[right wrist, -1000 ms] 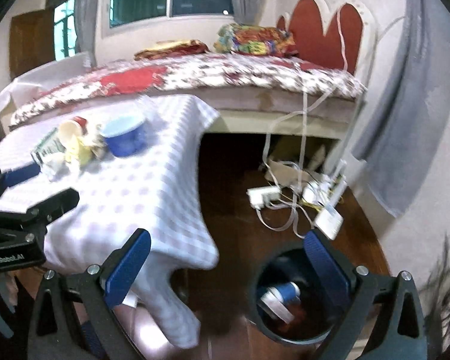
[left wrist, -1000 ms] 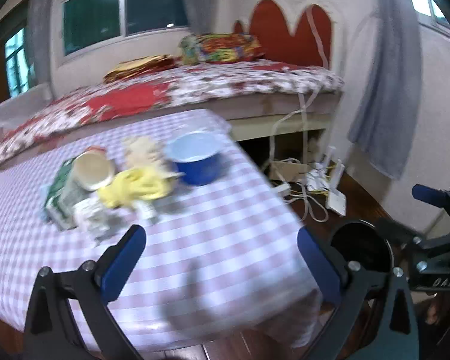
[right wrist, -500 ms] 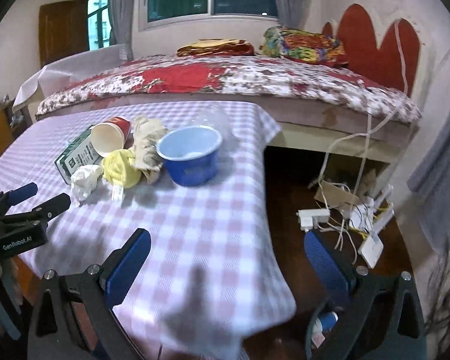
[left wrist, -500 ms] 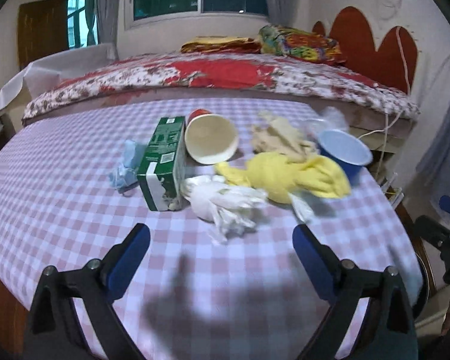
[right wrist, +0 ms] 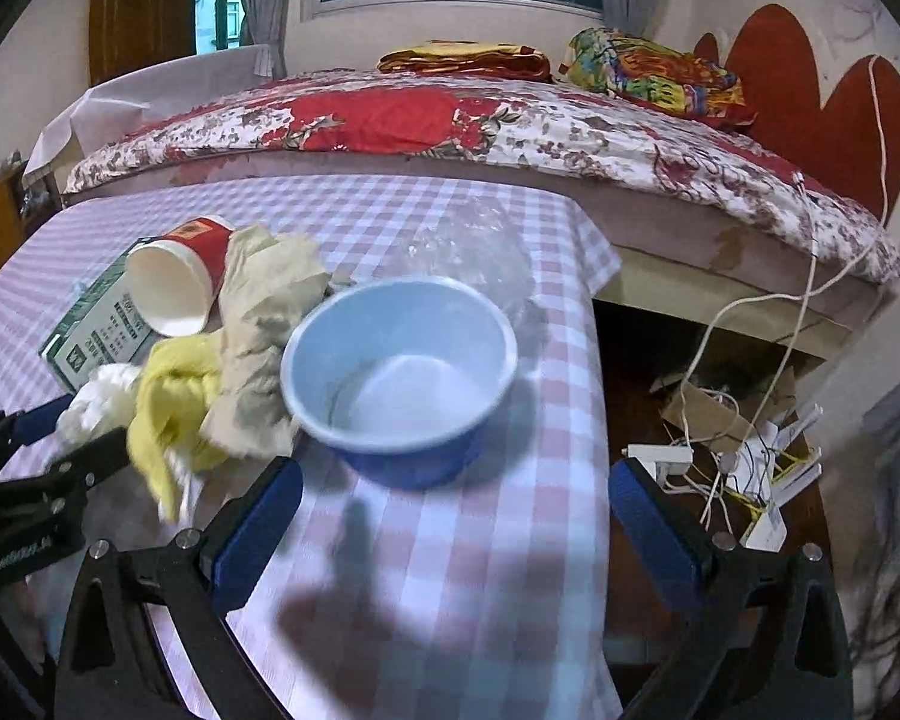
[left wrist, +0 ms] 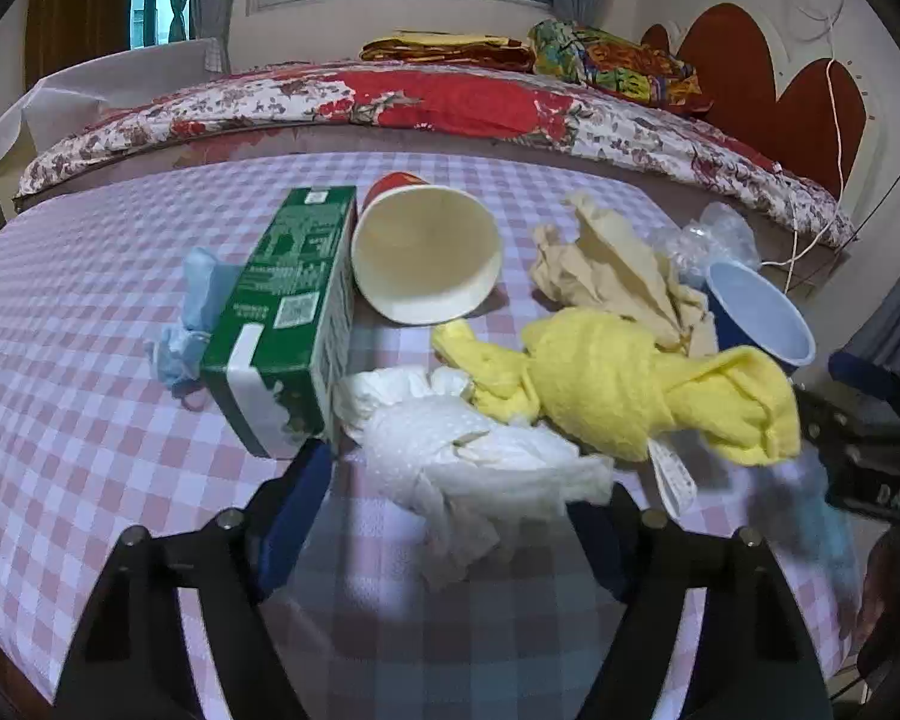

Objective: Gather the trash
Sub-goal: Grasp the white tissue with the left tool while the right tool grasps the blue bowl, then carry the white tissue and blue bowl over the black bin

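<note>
Left wrist view shows the left gripper (left wrist: pixel 456 498) with its jaws closing around a crumpled white tissue (left wrist: pixel 468 456), the pads not yet pressing it, on the checked tablecloth (left wrist: pixel 90 480); just beyond lie a green carton (left wrist: pixel 288 312), a tipped paper cup (left wrist: pixel 426 252) and a knotted yellow cloth (left wrist: pixel 624 384). Right wrist view has the right gripper (right wrist: pixel 450 516), jaws wide apart and holding nothing, near the table's right edge just short of a blue bowl (right wrist: pixel 399 372), which touches crumpled beige paper (right wrist: pixel 258 330).
</note>
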A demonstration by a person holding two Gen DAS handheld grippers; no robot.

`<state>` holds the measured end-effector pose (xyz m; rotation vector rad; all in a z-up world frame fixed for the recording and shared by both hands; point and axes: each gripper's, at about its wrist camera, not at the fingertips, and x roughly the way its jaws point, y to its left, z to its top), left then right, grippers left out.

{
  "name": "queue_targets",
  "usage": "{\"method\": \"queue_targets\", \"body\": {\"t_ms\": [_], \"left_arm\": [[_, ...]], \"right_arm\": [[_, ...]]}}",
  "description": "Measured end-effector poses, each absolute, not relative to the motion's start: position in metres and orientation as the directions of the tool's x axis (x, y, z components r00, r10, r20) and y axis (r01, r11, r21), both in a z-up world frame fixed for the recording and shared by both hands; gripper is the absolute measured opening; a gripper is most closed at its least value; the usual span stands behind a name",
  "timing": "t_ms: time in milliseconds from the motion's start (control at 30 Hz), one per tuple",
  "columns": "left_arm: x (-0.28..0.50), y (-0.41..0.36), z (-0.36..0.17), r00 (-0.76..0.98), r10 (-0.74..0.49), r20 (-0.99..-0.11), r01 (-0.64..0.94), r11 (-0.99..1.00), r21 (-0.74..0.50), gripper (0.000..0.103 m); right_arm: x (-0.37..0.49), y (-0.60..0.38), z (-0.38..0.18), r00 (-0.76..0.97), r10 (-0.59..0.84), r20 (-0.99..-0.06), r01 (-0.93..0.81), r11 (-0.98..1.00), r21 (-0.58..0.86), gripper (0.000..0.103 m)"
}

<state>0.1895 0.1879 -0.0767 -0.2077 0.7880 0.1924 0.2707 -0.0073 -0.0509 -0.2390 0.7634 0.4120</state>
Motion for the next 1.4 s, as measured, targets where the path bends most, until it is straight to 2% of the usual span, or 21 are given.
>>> {"method": "queue_targets", "body": {"t_ms": [67,200,333,367,967,1400], "left_arm": [[0.190,0.189,-0.078,0.689,0.075,-0.721,-0.240,0.962,-0.128,0.067],[0.191,0.190,-0.078,0.689,0.070,-0.721,-0.235,0.963,-0.131,0.060],[0.194,0.192,-0.077,0.694,0.058,-0.717,-0.229,0.963,-0.143,0.050],[0.192,0.193,-0.077,0.699,0.055,-0.713,-0.228,0.962,-0.149,0.049],[0.150,0.171,-0.057,0.743,0.038,-0.668,-0.171,0.976,-0.135,0.047],[0.132,0.111,-0.040,0.767,-0.058,-0.638,-0.037,0.990,-0.135,0.047]], "right_arm": [[0.278,-0.001,-0.051,0.653,0.274,-0.706,-0.448,0.891,-0.068,0.103],[0.290,0.008,-0.054,0.643,0.284,-0.711,-0.459,0.887,-0.060,0.102],[0.297,0.015,-0.059,0.629,0.296,-0.719,-0.468,0.882,-0.046,0.089],[0.297,0.015,-0.059,0.625,0.303,-0.719,-0.473,0.880,-0.041,0.078],[0.214,-0.034,-0.041,0.685,0.329,-0.650,-0.470,0.881,-0.049,0.076],[0.159,-0.106,-0.024,0.730,0.291,-0.618,-0.381,0.925,-0.014,0.076]]}}
